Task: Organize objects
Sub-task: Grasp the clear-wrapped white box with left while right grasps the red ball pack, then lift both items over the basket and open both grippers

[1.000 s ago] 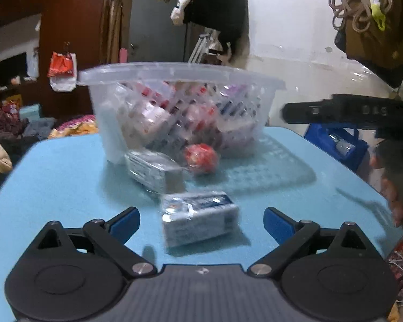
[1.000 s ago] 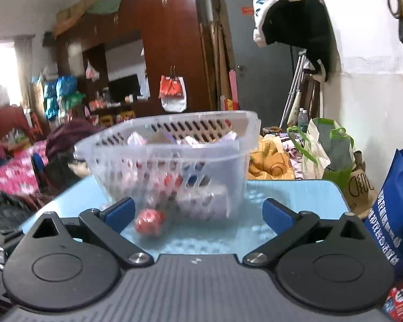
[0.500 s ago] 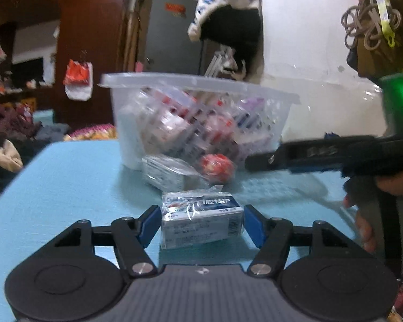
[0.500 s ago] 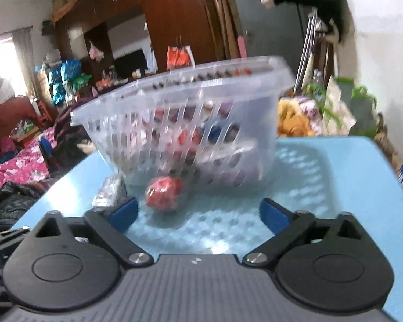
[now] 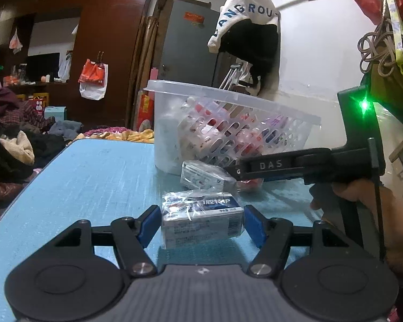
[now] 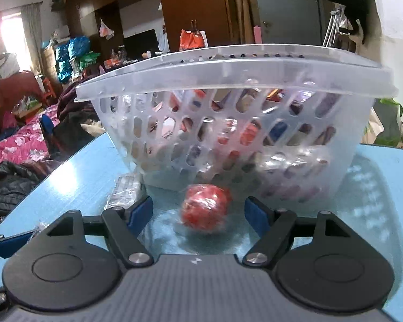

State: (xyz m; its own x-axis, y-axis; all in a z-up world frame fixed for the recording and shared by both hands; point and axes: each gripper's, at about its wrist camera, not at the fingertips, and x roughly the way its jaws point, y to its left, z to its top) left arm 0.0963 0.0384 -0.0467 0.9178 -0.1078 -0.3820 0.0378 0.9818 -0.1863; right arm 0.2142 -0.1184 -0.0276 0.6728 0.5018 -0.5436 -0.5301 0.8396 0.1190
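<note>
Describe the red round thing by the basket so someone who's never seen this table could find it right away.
On the blue table stands a clear slotted basket. Just in front of its wall, between the right gripper's open fingers, lies a red ball in clear wrap. It is the only round item; its neighbours are boxy packets.

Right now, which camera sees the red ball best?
The right wrist view: the red ball sits in full sight in front of the basket, between the right tool's fingers. In the left wrist view the other tool hides most of it, showing only a red sliver.
</note>
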